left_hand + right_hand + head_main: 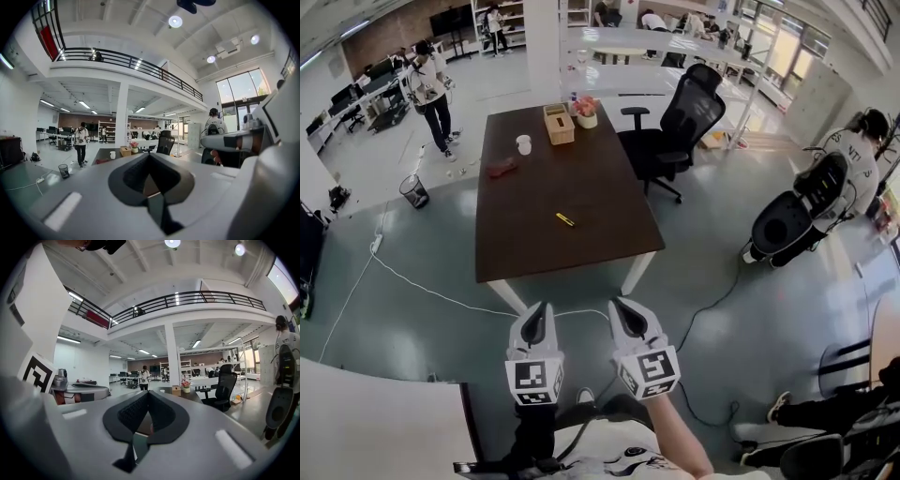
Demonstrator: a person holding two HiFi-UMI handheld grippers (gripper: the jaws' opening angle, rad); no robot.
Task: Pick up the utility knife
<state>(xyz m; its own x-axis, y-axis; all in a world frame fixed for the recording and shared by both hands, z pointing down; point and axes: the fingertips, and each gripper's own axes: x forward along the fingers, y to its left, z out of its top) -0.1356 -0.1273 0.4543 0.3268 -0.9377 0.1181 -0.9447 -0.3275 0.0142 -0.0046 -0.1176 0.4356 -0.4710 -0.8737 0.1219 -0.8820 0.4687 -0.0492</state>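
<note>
Light: bright and even, from tall windows point(241, 91) and round ceiling lamps point(175, 21).
Glare: window panes washed out; pale sheen on the floor point(412, 309).
Shadows: soft and faint.
Edges: strong fisheye bending; black corners in both gripper views.
Focus: the bodies of the left gripper point(149, 154) and right gripper point(146, 392) are blurred near the lens.

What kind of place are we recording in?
Probably a large open-plan office or lab: a brown table, a black office chair beside it, and a railed mezzanine overhead.

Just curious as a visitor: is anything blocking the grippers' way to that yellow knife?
Nothing visible does. The utility knife lies alone on the near half of the table; the left gripper and right gripper are short of its near edge.
</note>
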